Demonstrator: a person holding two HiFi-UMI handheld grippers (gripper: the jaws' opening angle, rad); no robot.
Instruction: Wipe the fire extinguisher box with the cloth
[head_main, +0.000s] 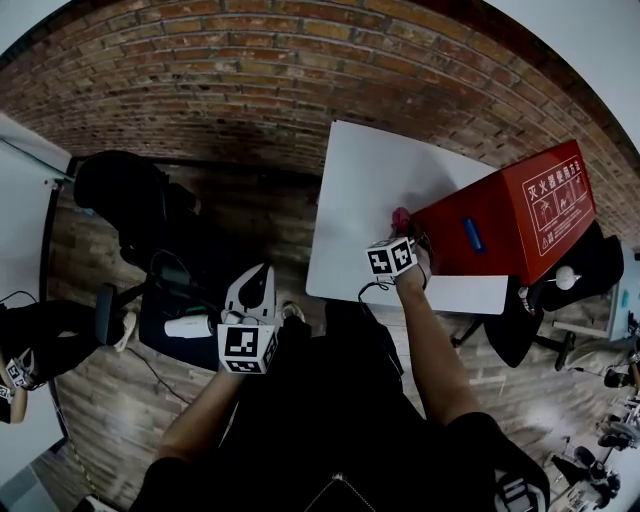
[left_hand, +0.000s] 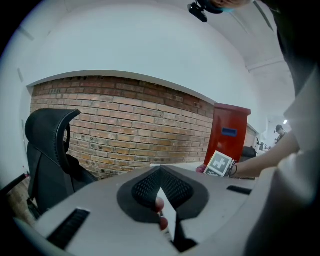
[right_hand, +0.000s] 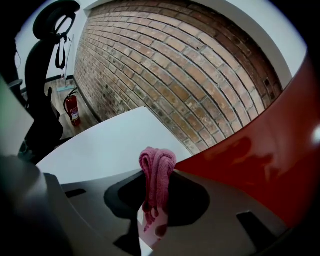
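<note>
Background stuff: a brick wall (head_main: 250, 90) runs along the back, with a wood plank floor (head_main: 110, 400) under everything. A white table (head_main: 370, 200) sits with one end up near the bricks. Off to its left there's a black office chair (head_main: 125, 195) with a tall headrest, and a white cup-ish thing (head_main: 188, 326) just below it, can't tell exactly what. A small red fire extinguisher (right_hand: 72, 109) stands on the floor right by the wall. Another dark chair (head_main: 590, 265) sits past the table's right end
</note>
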